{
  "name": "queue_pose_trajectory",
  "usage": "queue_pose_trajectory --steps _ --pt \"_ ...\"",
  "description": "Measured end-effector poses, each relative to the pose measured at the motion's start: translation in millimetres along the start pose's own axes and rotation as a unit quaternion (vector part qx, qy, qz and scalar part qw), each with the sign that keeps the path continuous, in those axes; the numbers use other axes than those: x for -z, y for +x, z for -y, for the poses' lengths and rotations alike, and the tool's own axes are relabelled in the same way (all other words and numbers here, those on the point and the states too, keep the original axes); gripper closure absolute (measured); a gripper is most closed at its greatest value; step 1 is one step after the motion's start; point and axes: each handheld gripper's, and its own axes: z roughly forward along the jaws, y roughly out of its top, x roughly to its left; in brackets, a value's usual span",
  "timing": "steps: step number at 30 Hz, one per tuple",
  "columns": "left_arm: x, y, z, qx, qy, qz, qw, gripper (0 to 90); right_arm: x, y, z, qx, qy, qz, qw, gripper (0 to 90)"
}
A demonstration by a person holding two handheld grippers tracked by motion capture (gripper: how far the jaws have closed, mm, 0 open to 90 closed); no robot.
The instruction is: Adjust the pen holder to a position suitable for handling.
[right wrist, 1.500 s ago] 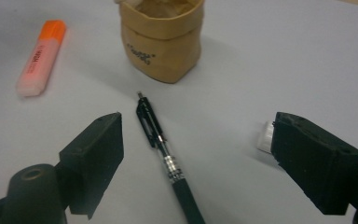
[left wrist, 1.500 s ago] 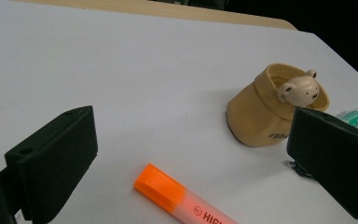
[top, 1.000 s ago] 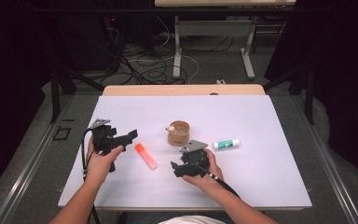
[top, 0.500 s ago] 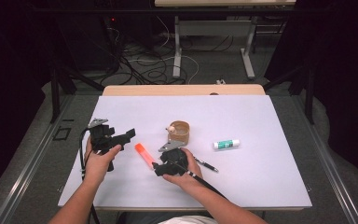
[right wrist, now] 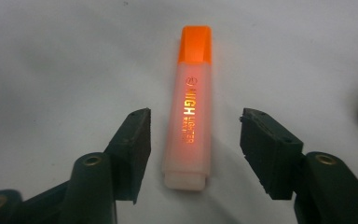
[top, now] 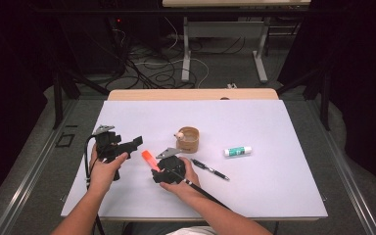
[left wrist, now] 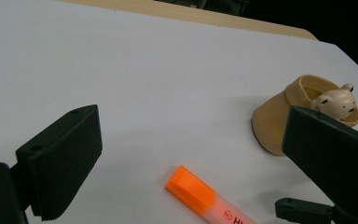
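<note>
The right gripper (right wrist: 195, 135) straddles the back end of the orange highlighter (right wrist: 192, 107): its jaws have just been closing, and in the right gripper view they stand a little clear of the barrel on either side, not yet pressing it. The highlighter lies flat on the white table (top: 274, 186), cap pointing away from the gripper toward the far left, near the table's near-middle. The left gripper (top: 127, 145) is held above the table to the left of the highlighter, its jaws spread wide with nothing between them. Just beyond the highlighter to the right lies a tan cup with a small bear figure (left wrist: 307, 109). A black pen (top: 209, 169) and a glue stick (top: 238, 151) lie farther right.
</note>
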Motion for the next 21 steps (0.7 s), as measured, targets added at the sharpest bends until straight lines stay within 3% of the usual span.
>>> queue_pose_trajectory --steps 1,6,13,20,21 --pt "0.1 0.6 0.2 -0.002 0.001 -0.001 1.0 5.1 -3.0 3.3 0.5 -0.009 0.009 0.002 0.9999 46.2" --pt "-2.0 -0.4 1.7 -0.001 0.005 0.001 1.0 5.3 -7.0 8.5 0.7 -0.009 0.006 0.007 0.9999 49.6" --pt "-2.3 -0.5 1.9 -0.001 0.009 0.003 1.0 5.3 -11.3 11.2 -0.1 0.013 0.003 0.019 0.9997 55.0" --pt "-1.9 0.4 1.5 -0.001 0.009 0.002 1.0 5.3 -13.6 12.3 1.5 0.017 0.008 0.024 0.9995 58.7" --pt "-2.1 0.4 1.6 0.0 0.008 0.001 1.0 5.3 -14.5 14.0 2.6 0.009 0.008 0.024 0.9996 59.2"
